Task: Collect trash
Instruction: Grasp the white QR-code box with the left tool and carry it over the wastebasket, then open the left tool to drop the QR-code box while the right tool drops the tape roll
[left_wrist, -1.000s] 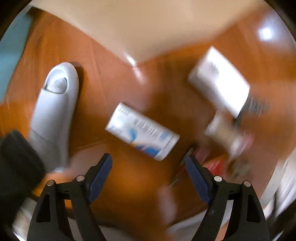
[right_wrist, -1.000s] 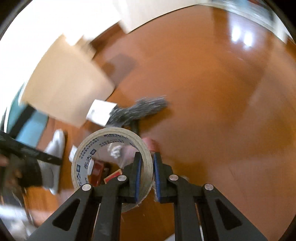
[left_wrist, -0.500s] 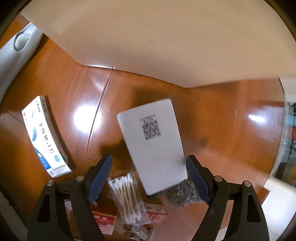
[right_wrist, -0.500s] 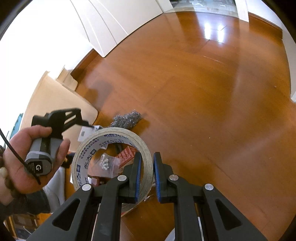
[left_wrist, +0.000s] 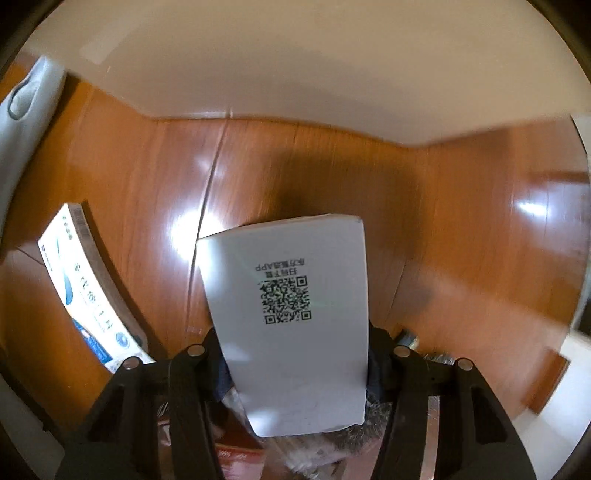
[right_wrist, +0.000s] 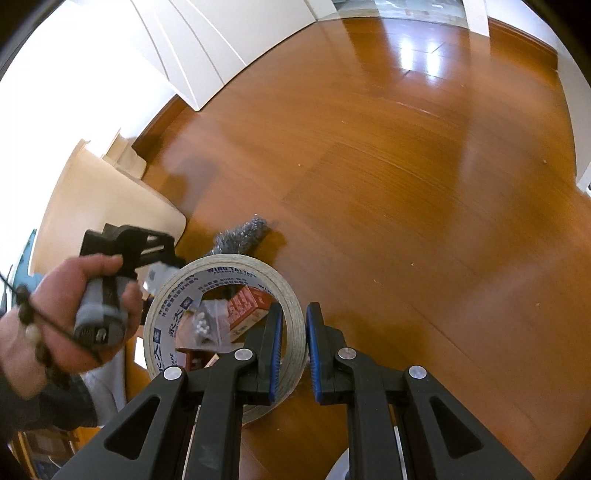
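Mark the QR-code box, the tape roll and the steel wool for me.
QR-code box (left_wrist: 291, 325): left wrist view, white face beside the code.
Tape roll (right_wrist: 221, 265): right wrist view, top of the printed band.
Steel wool (right_wrist: 246, 232): right wrist view, middle of the grey tuft.

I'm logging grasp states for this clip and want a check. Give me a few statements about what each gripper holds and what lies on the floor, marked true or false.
1. The left gripper is closed on the white QR-code box. True.
2. The right gripper is empty. False: it pinches the wall of the tape roll.
3. A blue-and-white box lies on the floor left of the held box. True.
4. The steel wool sits inside the tape roll. False: it lies on the floor beyond it.
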